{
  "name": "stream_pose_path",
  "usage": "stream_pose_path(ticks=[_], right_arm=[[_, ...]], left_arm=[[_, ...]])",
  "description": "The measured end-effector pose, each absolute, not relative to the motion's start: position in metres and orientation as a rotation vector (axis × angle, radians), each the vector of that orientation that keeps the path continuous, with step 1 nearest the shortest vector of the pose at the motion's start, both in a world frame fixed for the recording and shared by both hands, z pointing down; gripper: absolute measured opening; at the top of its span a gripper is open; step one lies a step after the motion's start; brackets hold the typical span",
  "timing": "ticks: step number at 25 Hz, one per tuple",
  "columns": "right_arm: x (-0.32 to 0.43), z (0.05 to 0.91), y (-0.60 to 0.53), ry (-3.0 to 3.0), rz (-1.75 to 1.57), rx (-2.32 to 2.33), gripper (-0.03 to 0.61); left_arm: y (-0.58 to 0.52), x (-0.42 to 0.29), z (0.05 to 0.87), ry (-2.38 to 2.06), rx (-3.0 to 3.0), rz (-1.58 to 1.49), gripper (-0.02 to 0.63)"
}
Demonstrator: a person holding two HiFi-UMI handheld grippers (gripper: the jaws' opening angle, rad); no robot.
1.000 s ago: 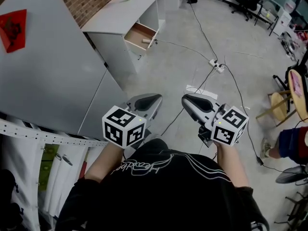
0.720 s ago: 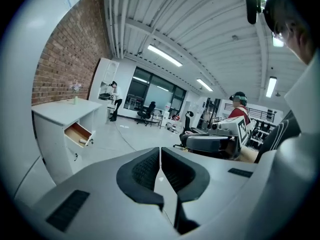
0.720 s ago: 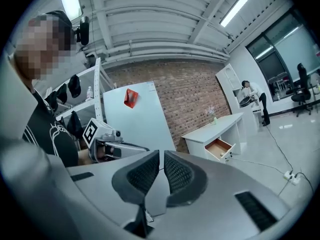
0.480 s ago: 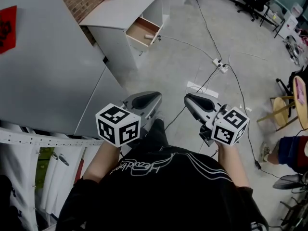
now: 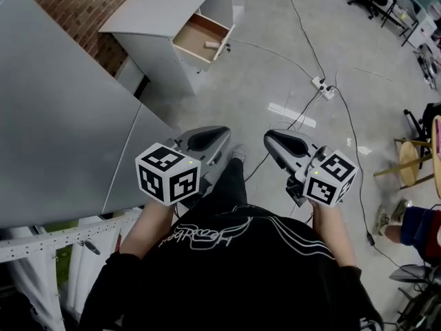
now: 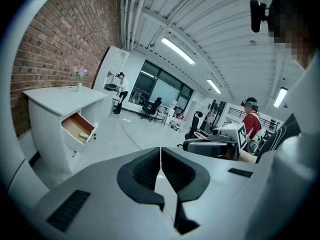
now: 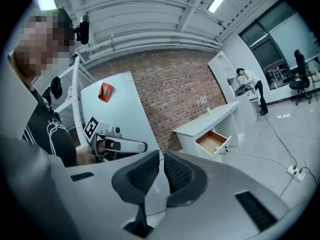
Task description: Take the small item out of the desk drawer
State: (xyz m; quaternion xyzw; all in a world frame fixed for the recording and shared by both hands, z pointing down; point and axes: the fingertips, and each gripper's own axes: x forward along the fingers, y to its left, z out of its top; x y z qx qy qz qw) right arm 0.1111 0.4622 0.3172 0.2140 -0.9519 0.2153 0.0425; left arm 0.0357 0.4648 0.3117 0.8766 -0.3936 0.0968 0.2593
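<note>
Up at the far end of the floor in the head view, a white desk (image 5: 155, 16) stands against a brick wall (image 5: 76, 2). Its drawer (image 5: 200, 38) is pulled open. The small item (image 5: 212, 45), pale and short, lies inside the drawer near the front; too small to tell what it is. Both gripper views show the same open drawer, well apart from the jaws. A small vase (image 6: 78, 85) sits on the desk top.

Left gripper (image 5: 222, 132) is held out low in front of the person's body. Its jaws are closed together with nothing between them, and it touches nothing. Right gripper (image 5: 270, 138) is beside it at about the same height. Its jaws are narrow, just a thin slit between the pads, and nothing is in it. Neither gripper is near the desk.

A large grey panel (image 5: 55, 116) fills the left side. A cable (image 5: 303, 43) runs over the concrete floor to a power strip (image 5: 322, 83). Another person in red (image 6: 251, 125) is in the background of the left gripper view.
</note>
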Motion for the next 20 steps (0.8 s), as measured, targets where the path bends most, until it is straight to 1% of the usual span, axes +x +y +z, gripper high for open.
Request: stream_pose_path(ticks=[3,7,13,16,20], right_arm=[[0.105,0.326,0.394,-2.896,0.708,0.669,0.057],[0.091,0.324,0.275,-2.908,0.789,0.652,0.057],[0.049,0.321,0.102,-2.937,0.862,0.669,0.057],[0.037,0.329,0.048,-2.921,0.83,0.708,0.057],[0.031,0.351,0.004,-2.88,0.822,0.738,0.057]], left_arm=[[0.396,0.028,0.319,-1.059,2.35,0.281,0.023],[0.273,0.012,0.32,-1.071,2.34,0.356,0.023],[0.092,-0.023,0.329,-1.074,2.361,0.367,0.023],[0.036,-0.031,0.344,-1.077,2.36,0.392,0.023],[-0.009,-0.046,0.368,-1.12,2.365,0.456,0.023]])
